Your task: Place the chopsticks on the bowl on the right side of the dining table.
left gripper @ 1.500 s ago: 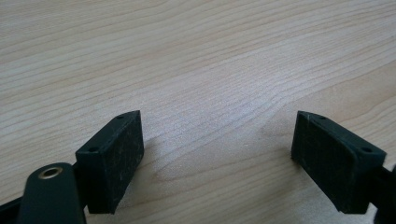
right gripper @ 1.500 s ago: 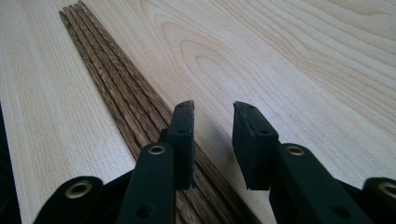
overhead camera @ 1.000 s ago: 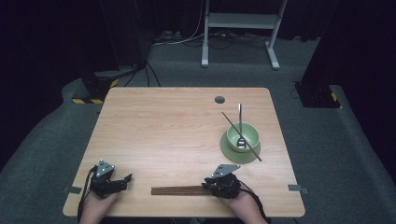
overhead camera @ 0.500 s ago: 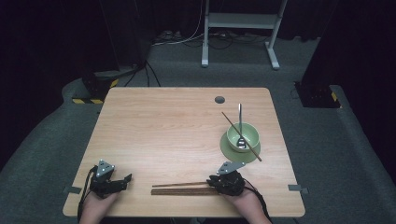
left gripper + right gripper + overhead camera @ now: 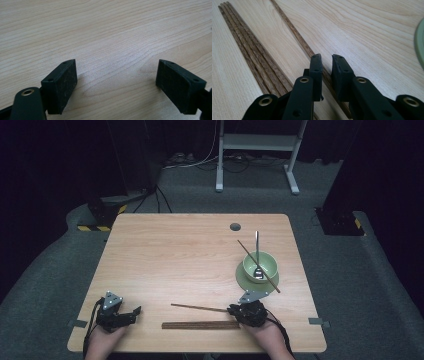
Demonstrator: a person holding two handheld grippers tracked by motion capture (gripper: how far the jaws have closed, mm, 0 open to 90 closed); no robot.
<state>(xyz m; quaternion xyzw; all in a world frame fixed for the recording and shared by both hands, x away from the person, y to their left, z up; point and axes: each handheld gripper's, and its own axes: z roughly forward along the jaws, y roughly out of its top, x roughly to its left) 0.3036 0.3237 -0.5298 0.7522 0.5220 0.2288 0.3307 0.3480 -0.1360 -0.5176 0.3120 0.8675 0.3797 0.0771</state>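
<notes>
Pale wood bench [image 5: 190, 255] on grey carpet, dark room. Right gripper [image 5: 326, 63] has been closing its jaws, grasping a chopstick [image 5: 294, 28]; left gripper [image 5: 116, 75] released.

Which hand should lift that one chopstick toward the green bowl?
The right. The right gripper has its jaws nearly closed around the lone chopstick, having just been closing, and the bowl sits on its side. The left gripper rests open over bare table, far from both.

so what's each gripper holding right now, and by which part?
Right gripper has been closing on a single brown wooden chopstick, gripped at its near end, apart from the bundle of chopsticks. Left gripper is open over bare table, holding nothing.
</notes>
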